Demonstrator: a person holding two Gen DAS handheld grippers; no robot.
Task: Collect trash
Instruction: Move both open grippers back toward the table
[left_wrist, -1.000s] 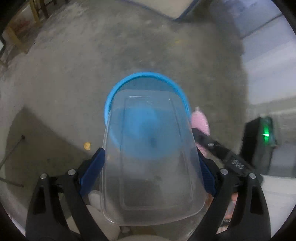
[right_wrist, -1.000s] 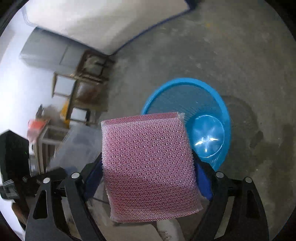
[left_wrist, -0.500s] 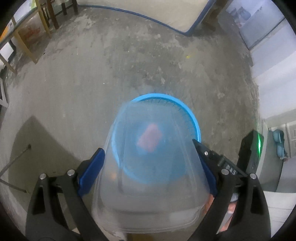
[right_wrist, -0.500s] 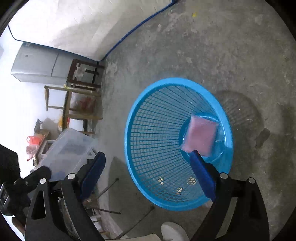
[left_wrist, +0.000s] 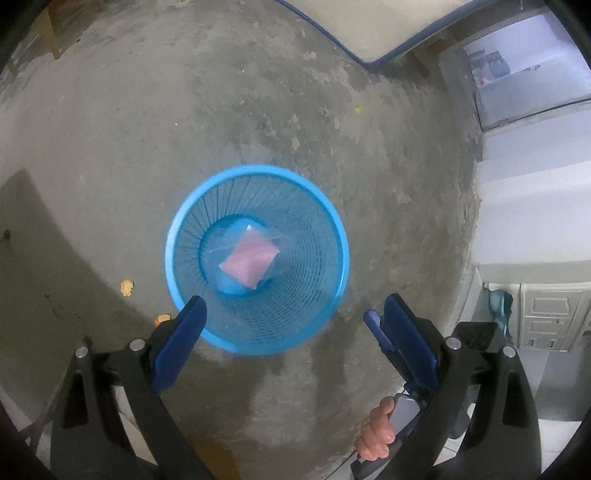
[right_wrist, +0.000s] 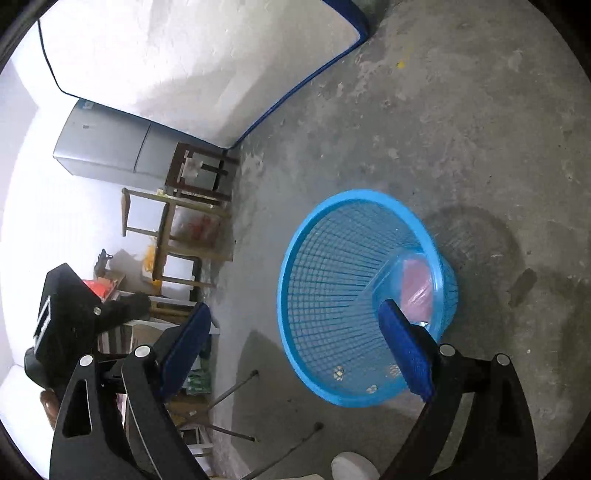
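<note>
Blue mesh basket (left_wrist: 258, 332) stands on the concrete floor (left_wrist: 110, 147). Inside, at the bottom: pink sponge (left_wrist: 249, 263) lying on a clear plastic container (left_wrist: 221, 240). Left gripper (left_wrist: 286, 317) above the basket, fingers wide, empty. Right gripper (right_wrist: 295, 325) beside the basket, fingers wide, empty.

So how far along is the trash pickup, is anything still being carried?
Done: a pink packet and a clear plastic tub lie in the blue basket. In hand: nothing; the left gripper and right gripper are open and empty. Left: small yellow scraps on the floor beside the basket.
</note>
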